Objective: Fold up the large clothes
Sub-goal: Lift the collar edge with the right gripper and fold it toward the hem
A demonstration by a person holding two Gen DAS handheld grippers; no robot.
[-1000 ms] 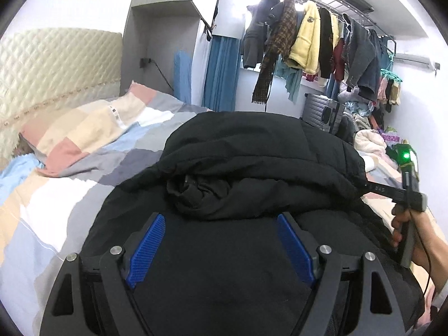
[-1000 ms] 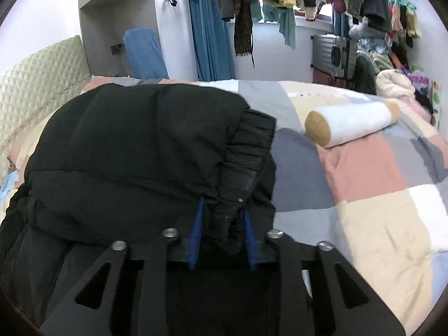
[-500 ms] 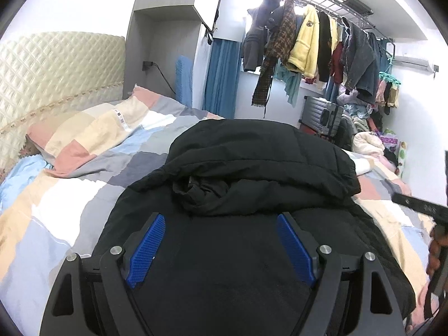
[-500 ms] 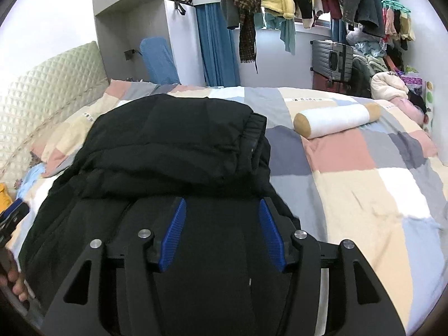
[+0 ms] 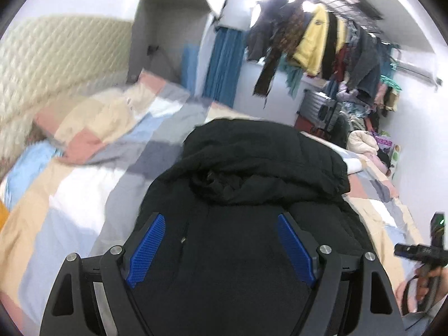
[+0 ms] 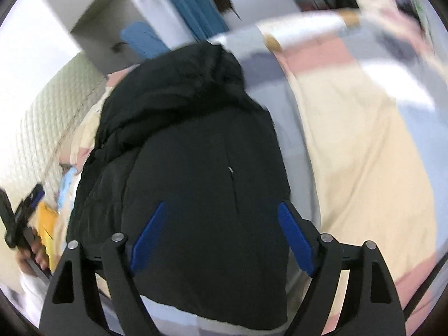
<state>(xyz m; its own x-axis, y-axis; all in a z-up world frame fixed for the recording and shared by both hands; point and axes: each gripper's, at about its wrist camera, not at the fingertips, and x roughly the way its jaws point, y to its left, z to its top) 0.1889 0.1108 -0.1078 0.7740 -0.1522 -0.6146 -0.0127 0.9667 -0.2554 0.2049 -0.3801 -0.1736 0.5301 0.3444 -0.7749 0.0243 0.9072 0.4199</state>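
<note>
A large black padded jacket lies on the patchwork bed, its far part folded back over the body. It also shows in the right wrist view, blurred. My left gripper is open and empty above the jacket's near part. My right gripper is open and empty above the jacket's near hem. The right gripper's body and the hand holding it show at the right edge of the left wrist view; the left one shows at the left edge of the right wrist view.
A patchwork pillow lies by the quilted headboard. A white bolster lies on the far side of the bed. Hung clothes, a suitcase and a clothes pile stand beyond the bed.
My right gripper let go of the black cuff, opened, pulled back and tilted down over the near hem. My left gripper stayed open and drew back a little.
</note>
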